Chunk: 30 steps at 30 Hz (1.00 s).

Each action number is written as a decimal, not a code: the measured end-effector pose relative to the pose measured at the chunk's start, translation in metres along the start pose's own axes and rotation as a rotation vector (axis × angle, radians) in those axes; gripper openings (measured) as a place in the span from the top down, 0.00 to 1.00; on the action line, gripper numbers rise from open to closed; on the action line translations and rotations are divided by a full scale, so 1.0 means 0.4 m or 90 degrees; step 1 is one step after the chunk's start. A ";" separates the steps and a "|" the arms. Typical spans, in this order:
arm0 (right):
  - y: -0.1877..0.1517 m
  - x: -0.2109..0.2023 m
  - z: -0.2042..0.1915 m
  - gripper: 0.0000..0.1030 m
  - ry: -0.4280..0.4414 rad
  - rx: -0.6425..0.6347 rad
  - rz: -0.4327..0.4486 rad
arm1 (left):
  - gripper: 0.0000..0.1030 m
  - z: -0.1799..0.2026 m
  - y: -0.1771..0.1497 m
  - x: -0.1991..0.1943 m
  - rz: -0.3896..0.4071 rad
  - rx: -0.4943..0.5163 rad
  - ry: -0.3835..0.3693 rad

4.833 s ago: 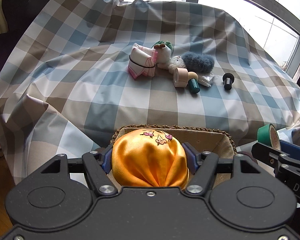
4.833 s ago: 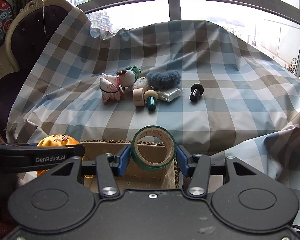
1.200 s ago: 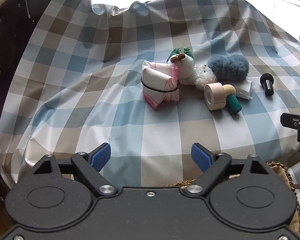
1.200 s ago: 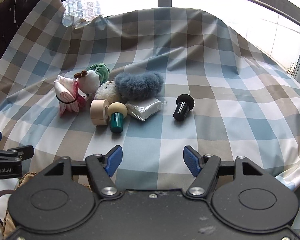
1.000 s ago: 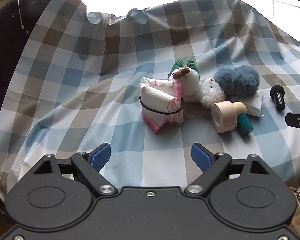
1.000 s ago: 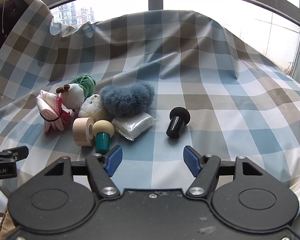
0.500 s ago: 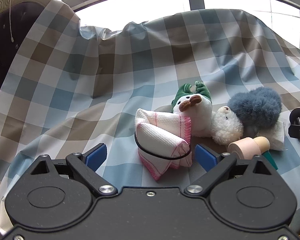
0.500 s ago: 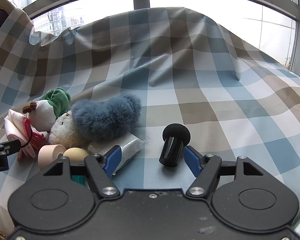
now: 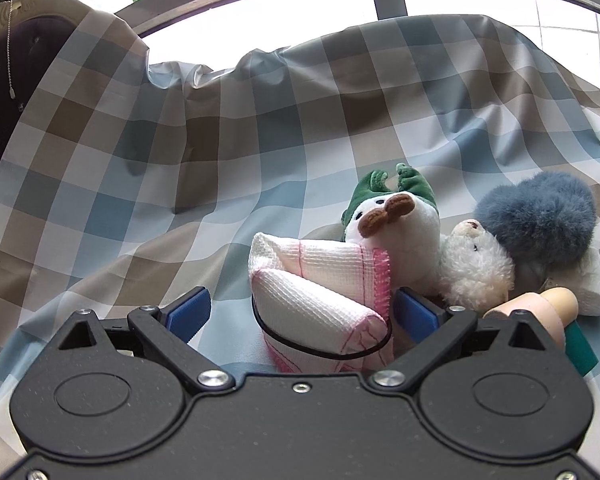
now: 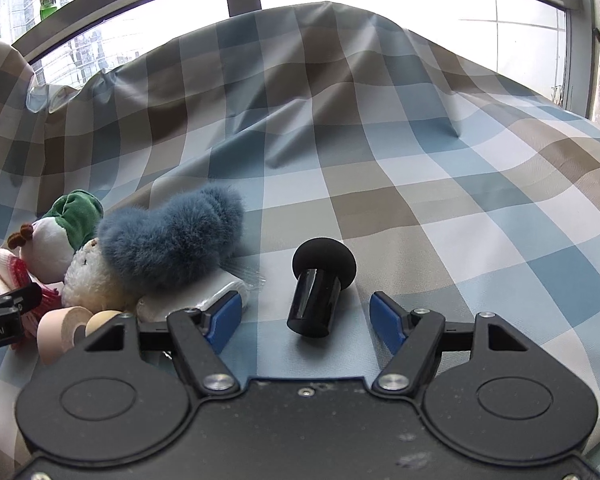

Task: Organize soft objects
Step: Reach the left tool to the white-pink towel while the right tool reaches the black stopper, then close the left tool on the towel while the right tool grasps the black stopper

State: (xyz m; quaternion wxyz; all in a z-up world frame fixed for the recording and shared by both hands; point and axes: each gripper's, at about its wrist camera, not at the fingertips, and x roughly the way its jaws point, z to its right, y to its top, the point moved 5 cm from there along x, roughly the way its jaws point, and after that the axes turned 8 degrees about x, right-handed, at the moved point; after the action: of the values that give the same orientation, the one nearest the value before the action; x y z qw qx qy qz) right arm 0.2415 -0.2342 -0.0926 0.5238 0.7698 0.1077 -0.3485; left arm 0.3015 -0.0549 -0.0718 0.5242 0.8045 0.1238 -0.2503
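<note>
Checked blue-and-tan cloth point(image 9: 260, 168) carries everything unsorted. Left tongs point(image 9: 302, 312), jaws opening, straddle the banded white-and-pink folded towel point(image 9: 320, 300), ungripped. Right tongs point(image 10: 306, 316), opening, flank the black mushroom-shaped stopper point(image 10: 320, 284). Plush toys crowd at 2 o'clock; open cloth lies at 10.

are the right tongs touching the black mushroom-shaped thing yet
Apart. The right wrist view shows checked cloth on both sides between the blue pads of the opening right tongs and the black mushroom-shaped piece.
</note>
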 end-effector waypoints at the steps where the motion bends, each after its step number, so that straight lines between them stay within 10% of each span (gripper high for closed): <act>1: 0.000 0.001 0.001 0.32 -0.002 0.001 0.001 | 0.07 0.002 -0.005 0.009 -0.001 -0.002 -0.003; 22: -0.004 -0.003 0.027 0.36 -0.019 0.026 0.005 | 0.02 -0.004 -0.061 0.112 -0.024 -0.078 -0.075; 30: -0.012 -0.020 -0.030 0.51 0.092 -0.012 -0.033 | 0.02 -0.002 -0.064 0.116 -0.021 -0.079 -0.075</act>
State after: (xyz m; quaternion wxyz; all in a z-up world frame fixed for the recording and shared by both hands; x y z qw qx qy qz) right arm 0.2380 -0.2200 -0.0886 0.5126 0.7851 0.1685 -0.3041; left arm 0.3291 -0.0464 -0.1164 0.5751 0.7522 0.1214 -0.2977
